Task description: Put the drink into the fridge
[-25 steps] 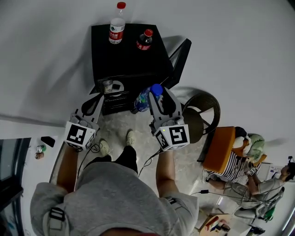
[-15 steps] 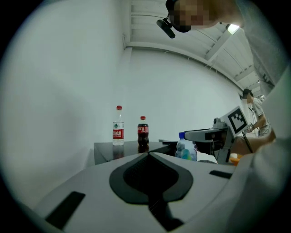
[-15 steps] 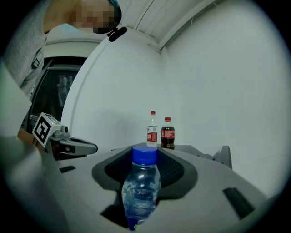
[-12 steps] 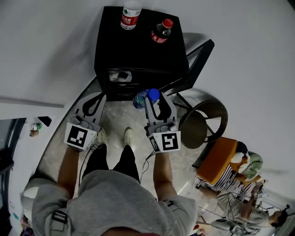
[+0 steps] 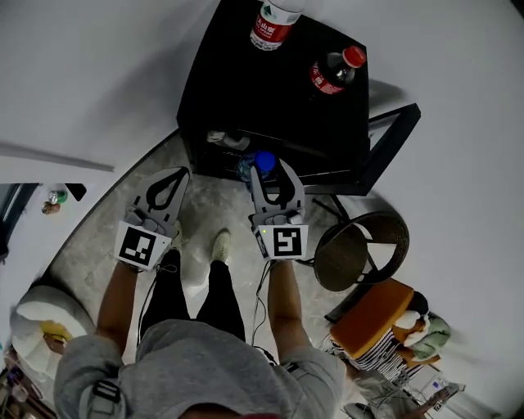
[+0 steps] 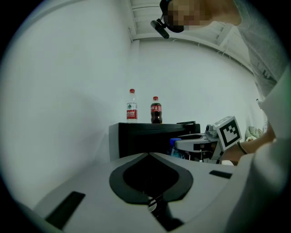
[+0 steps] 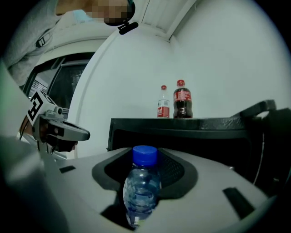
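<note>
A clear water bottle (image 5: 250,168) with a blue cap (image 7: 144,154) stands upright between the jaws of my right gripper (image 5: 266,166), which is shut on it just in front of the open front of the small black fridge (image 5: 270,94). In the right gripper view the bottle (image 7: 142,191) fills the gap between the jaws, with the fridge (image 7: 182,125) straight ahead. My left gripper (image 5: 182,172) hangs to the left of the fridge front, jaws shut on nothing, tips meeting (image 6: 148,154).
On the fridge top stand a red-labelled water bottle (image 5: 274,20) and a cola bottle (image 5: 332,74). The fridge door (image 5: 393,155) is swung open to the right. A round stool (image 5: 360,250) stands right of my arm. A small pale item (image 5: 225,139) sits inside the fridge.
Both grippers have sunk and come closer to the fridge front. The right one has carried the blue-capped bottle up to the open compartment. The jaws look unchanged.
</note>
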Motion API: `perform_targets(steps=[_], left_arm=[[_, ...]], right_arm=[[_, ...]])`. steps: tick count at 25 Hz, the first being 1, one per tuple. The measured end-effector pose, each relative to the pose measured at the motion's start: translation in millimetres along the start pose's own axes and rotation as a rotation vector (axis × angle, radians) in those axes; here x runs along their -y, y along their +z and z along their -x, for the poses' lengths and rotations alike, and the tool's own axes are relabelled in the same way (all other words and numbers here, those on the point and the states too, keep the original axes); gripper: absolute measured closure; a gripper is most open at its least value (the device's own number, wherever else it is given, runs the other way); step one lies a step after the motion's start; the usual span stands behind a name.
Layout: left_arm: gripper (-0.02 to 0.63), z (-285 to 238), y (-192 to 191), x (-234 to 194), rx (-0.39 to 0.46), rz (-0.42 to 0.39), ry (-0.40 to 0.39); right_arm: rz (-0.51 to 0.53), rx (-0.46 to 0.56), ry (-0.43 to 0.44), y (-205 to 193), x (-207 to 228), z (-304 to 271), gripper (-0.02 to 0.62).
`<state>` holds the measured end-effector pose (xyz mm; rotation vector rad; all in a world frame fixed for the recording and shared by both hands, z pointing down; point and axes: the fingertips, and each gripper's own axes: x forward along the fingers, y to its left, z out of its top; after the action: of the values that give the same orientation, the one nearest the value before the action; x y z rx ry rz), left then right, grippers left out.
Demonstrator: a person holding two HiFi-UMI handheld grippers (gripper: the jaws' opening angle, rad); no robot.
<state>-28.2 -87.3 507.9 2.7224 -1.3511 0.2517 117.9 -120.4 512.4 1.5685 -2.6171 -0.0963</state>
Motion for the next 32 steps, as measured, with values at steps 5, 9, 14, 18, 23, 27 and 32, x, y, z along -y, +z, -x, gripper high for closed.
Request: perform_targets(steps=[5, 9, 14, 18, 23, 27, 32], left_arm=[[0.601, -13, -20, -13, 0.001, -0.003, 0.037], [0.601, -20, -36, -22, -0.002, -0.007, 0.061], [0.601, -25, -56, -34, -0.017, -0.001, 0.096], [0.601, -27, -66, -41, -0.02, 0.0, 0.122], [0.601, -27, -73, -48, -0.021, -0.001, 0.143], [0.601, -25, -76, -52, -0.017, 0.005, 0.156], [0.601, -24, -77, -53, -0.017, 0.007, 0.16]], right_arm=[[-0.006, 0.007, 0.043, -32, -1, -31, 0.41], [-0.008, 0.012, 0.069, -52, -1, -52, 0.41], [0.014, 0.01, 0.084, -79, 4, -77, 0.41], [0.007, 0.01, 0.089, -95, 10, -95, 0.41], [-0.009, 0.013, 0.086, -109, 12, -109, 0.41], [-0.016, 0.012, 0.079, -116, 12, -115, 0.41], [-0.018, 0.01, 0.068, -117, 14, -118, 0.41]])
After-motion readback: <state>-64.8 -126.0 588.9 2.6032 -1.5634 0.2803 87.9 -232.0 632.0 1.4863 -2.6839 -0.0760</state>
